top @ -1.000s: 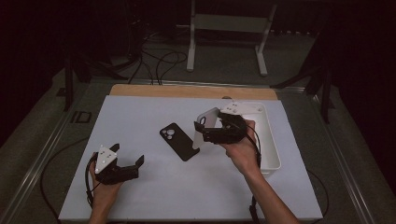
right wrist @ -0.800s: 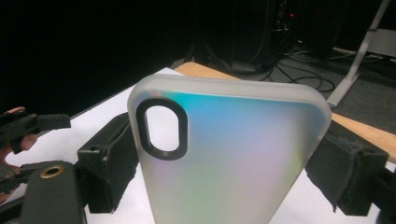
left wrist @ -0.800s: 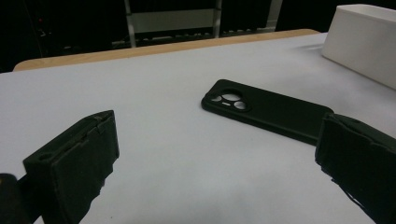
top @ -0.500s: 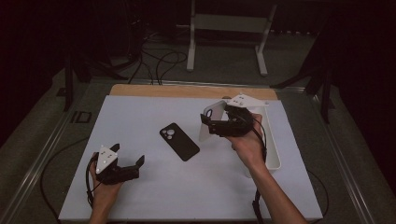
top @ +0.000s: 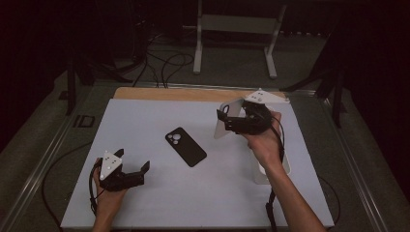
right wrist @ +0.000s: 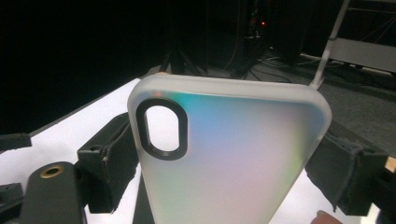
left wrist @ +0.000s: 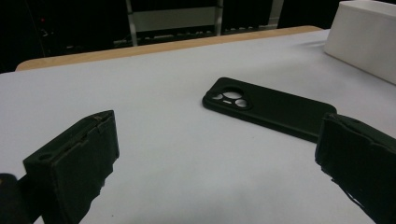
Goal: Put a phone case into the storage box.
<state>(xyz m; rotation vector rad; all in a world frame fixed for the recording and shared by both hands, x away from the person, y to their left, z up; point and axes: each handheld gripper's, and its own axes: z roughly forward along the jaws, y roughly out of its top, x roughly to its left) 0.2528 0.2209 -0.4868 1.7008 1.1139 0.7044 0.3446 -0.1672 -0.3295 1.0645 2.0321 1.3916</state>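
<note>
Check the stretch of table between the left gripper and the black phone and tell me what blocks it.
Nothing visible does. The left gripper stands open and holds nothing, and bare white table lies between it and the black phone. The right gripper holds the frosted case up, off to the side.

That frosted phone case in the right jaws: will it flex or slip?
The frosted case looks thin and hollow, so it probably weighs little and may bow under the squeeze. Its smooth, shiny back could slide against the pads. Held by its side edges, it might pop out.
</note>
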